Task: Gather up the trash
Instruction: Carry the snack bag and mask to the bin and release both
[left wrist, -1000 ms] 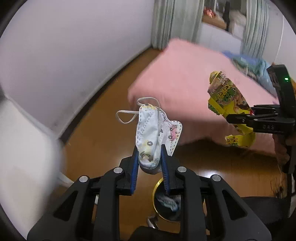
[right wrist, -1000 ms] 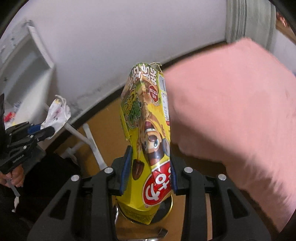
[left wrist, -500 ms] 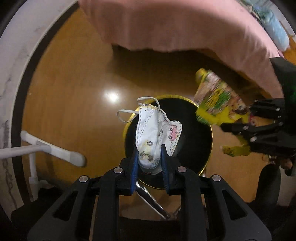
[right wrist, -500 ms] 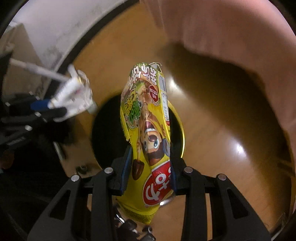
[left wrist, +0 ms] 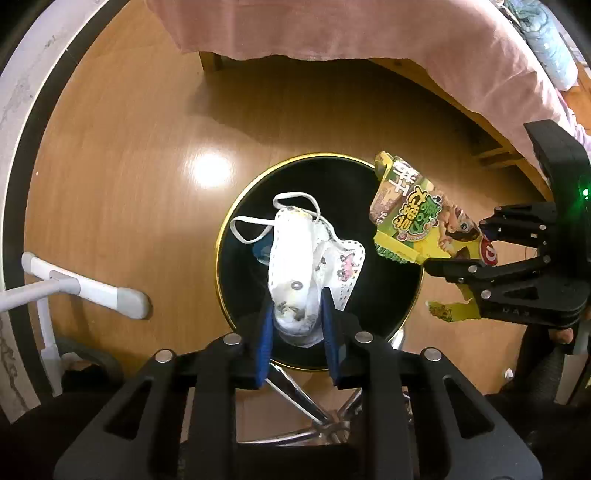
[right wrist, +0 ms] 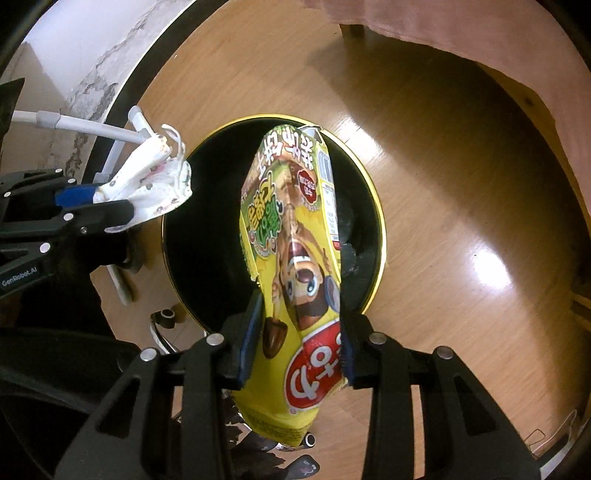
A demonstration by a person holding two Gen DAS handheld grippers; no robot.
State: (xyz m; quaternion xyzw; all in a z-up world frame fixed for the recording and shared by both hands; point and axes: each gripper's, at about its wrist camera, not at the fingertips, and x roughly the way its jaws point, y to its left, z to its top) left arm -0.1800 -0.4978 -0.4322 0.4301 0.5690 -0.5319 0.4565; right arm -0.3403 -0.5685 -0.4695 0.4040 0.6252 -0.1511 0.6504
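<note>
Down at the middle of both frames sits the open bin (left wrist: 413, 291), black inside with a gold rim, and both grippers point down over it. The left gripper (left wrist: 297, 328) is clamped on a crumpled face mask (left wrist: 295, 266), hanging right above the bin's mouth. The right gripper (right wrist: 297, 336) has a yellow snack wrapper (right wrist: 291, 236) between its pads; its jaws have just been opening a bit, but the wrapper looks like it's held for now.

What could go wrong, I reckon: from the left view the wrapper sits over the bin's right rim, so if it drops from there it may catch the edge and slide onto the wood floor (left wrist: 122, 177). The mask's ear loops could also snag on a blue pad when the jaws part.

Around it: a pink bedspread (left wrist: 332, 29) along the top of the frame, a white rack foot (left wrist: 92, 291) at left, some metal legs at the bottom edge. Nothing blocks the bin's mouth.
</note>
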